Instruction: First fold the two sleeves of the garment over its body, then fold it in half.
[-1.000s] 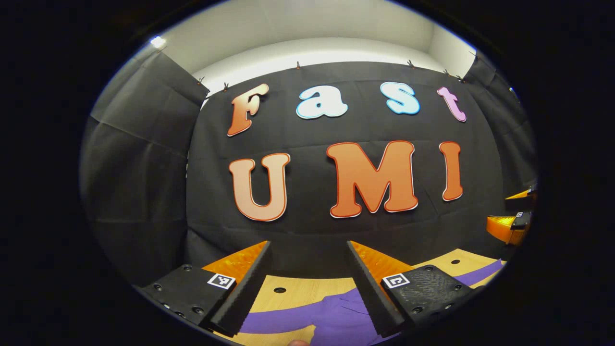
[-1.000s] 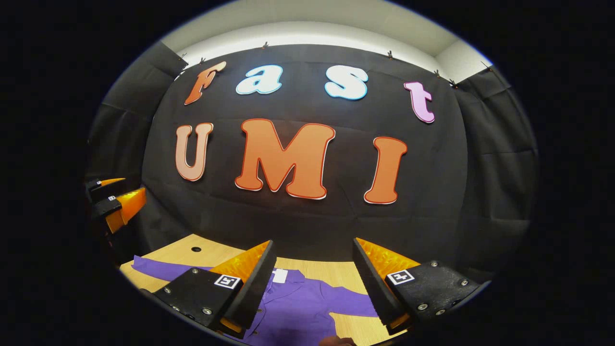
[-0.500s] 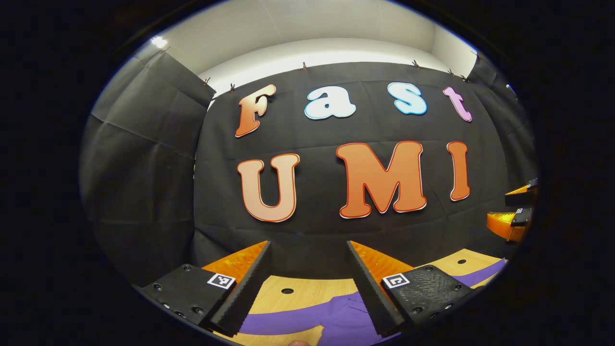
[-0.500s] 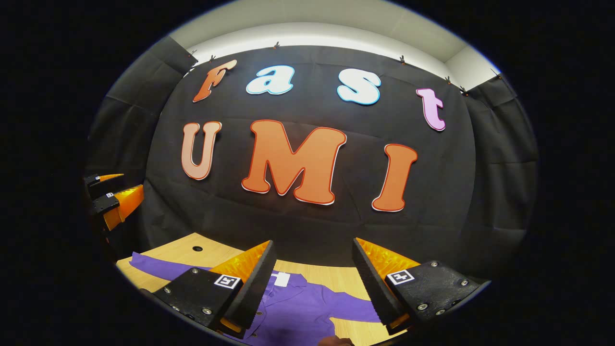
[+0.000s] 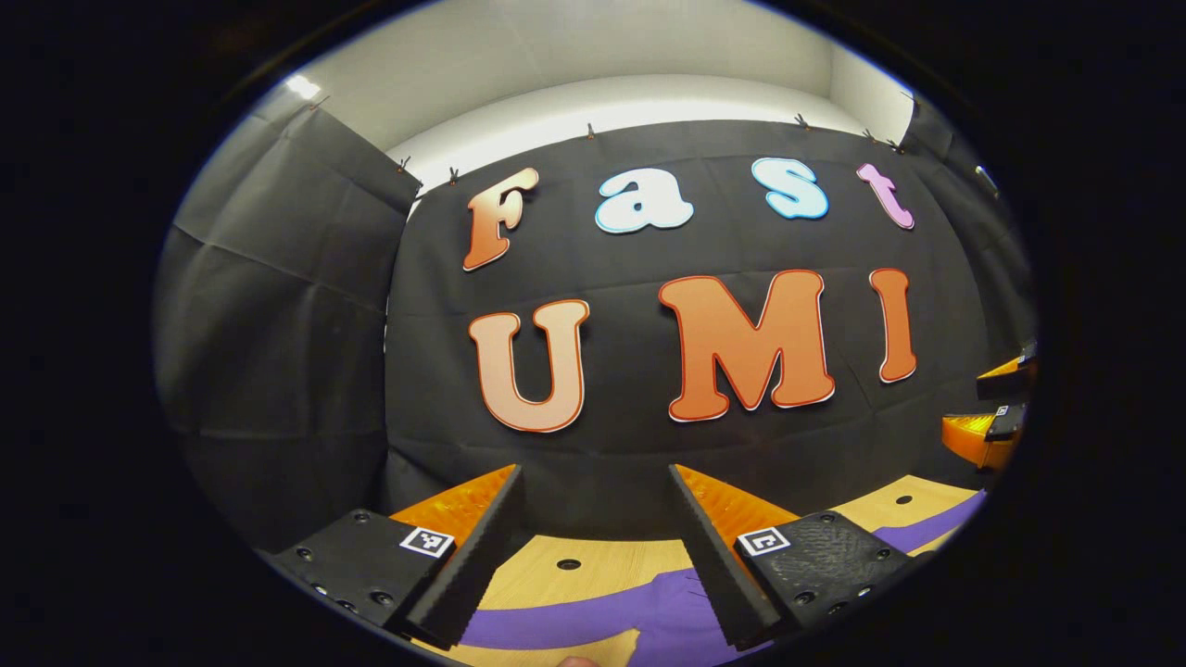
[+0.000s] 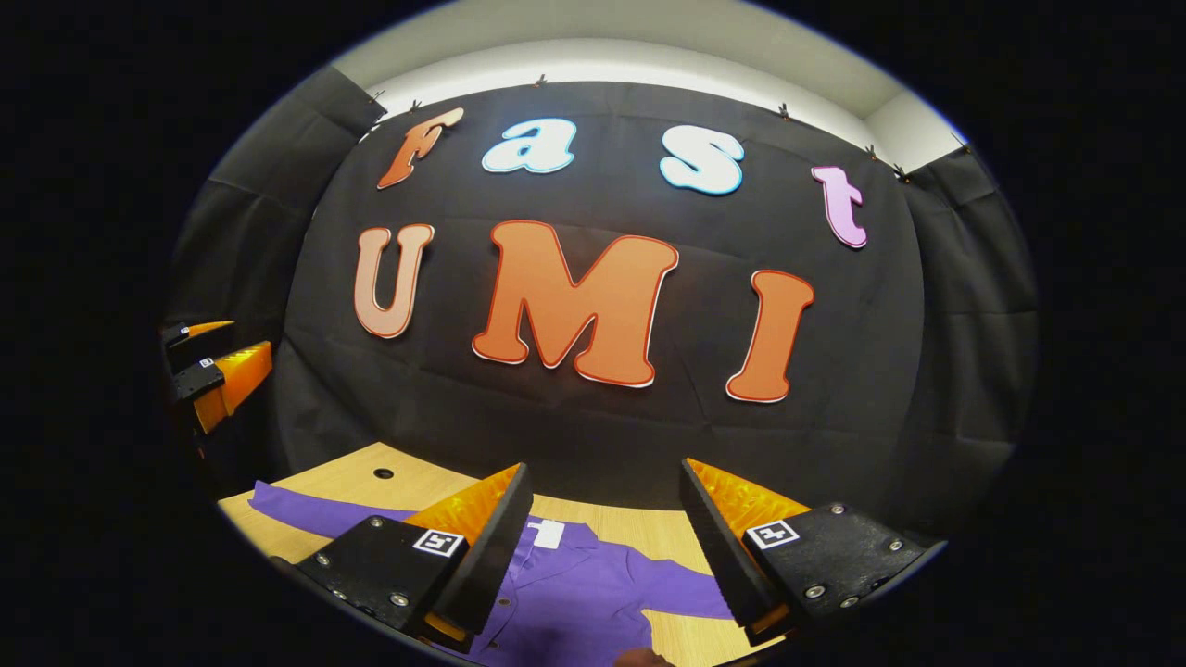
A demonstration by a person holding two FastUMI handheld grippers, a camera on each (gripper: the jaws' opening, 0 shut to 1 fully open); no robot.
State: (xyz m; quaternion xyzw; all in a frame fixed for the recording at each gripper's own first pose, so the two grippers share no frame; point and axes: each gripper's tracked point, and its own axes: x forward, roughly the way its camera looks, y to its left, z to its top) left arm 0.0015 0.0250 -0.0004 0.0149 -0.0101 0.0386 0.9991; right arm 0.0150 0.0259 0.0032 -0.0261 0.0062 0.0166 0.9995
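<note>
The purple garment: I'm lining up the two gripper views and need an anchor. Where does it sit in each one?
Left gripper view: the purple garment lies low on the wooden table, between and behind the left gripper fingers, running right.
Right gripper view: it spreads across the bottom behind the right gripper, collar with white tag centre, one sleeve reaching far left.
Shared landmark: a dark hole in the tabletop beyond the garment.

A plain purple collared garment (image 6: 593,593) with a small white neck label (image 6: 547,534) lies on the pale wood-grain surface (image 6: 352,482); the fingers (image 6: 482,556) are black, backed in ribbed orange.
</note>
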